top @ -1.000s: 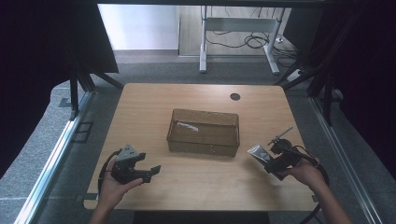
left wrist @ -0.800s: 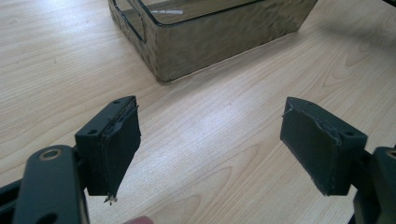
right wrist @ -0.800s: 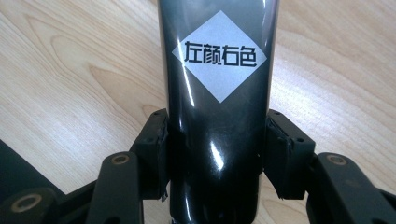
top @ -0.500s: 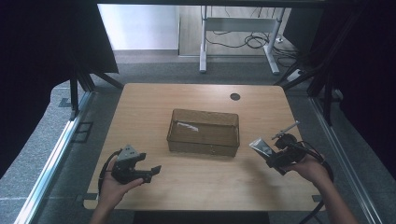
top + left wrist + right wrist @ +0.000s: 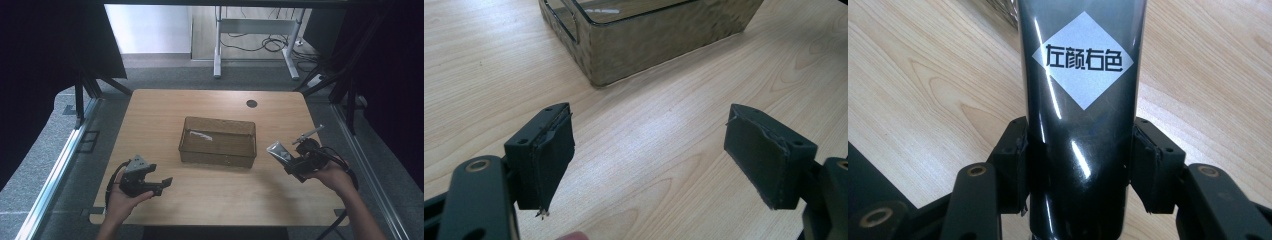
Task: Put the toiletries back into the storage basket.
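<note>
A glossy black tube point(image 5: 1080, 110) with a white diamond label stands between the jaws of my right gripper point(image 5: 1080, 165), both pads pressing its sides. In the high view the same tube point(image 5: 279, 151) sticks out of my right gripper point(image 5: 295, 162) toward the box, held above the table at the right. A clear brownish plastic box point(image 5: 218, 141) sits mid-table with a small white item point(image 5: 200, 134) lying inside. My left gripper point(image 5: 162, 184) rests near the front left edge, jaws wide apart with nothing between them; my left gripper point(image 5: 649, 160) faces the box corner point(image 5: 624, 55).
The wooden table point(image 5: 160, 115) has a round black cable hole point(image 5: 251, 103) at its back right. A white desk frame point(image 5: 255, 30) with cables stands beyond the table. Dark curtains and metal floor rails flank both sides.
My right hand has lifted the tube and tilted it toward the box. The left hand has stayed where it was.
</note>
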A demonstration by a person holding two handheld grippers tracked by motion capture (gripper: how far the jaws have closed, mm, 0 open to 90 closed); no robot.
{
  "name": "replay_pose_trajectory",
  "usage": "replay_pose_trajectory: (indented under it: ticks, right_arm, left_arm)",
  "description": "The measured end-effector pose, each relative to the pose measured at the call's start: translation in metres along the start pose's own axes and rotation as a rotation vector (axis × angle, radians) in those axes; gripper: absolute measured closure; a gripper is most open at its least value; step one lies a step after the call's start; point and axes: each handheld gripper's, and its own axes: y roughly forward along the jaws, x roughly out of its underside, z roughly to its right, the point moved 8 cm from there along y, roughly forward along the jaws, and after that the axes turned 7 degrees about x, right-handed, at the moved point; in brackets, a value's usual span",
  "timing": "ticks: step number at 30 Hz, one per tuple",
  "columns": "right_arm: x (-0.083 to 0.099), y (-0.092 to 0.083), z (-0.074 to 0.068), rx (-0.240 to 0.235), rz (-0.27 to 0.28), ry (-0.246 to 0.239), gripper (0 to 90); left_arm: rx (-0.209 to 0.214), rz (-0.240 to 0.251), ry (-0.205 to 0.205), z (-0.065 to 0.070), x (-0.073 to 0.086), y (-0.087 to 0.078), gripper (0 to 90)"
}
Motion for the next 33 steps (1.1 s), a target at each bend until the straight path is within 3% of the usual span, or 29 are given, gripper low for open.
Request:
replay_pose_trajectory:
  ticks: [33]
  right_arm:
    - [-0.024, -0.006, 0.0, -0.013, 0.067, -0.053, 47.6]
  left_arm:
    - [0.002, -0.007, 0.001, 0.0, 0.001, 0.003, 20.4]
